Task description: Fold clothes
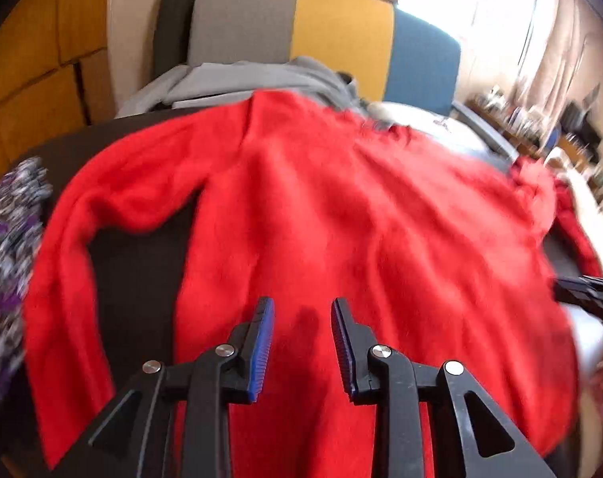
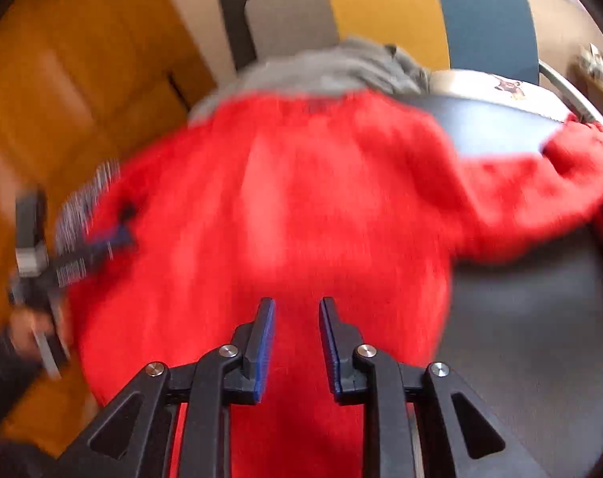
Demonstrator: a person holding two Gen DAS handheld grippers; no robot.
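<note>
your left claw (image 1: pixel 302 310) and right claw (image 2: pixel 297 310) both hang released above the red sweater (image 1: pixel 321 215), gripping nothing. the sweater lies spread on the dark desk (image 1: pixel 138 279), sleeves out to either side. take each sleeve near its cuff and bring it across the body, keeping the fuzzy knit flat. a grey garment (image 1: pixel 241 79) sits beyond it, patterned fabric (image 1: pixel 6 231) at the left, a colour-block chair (image 1: pixel 341 32) and curtained window (image 1: pixel 540 40) behind.
</note>
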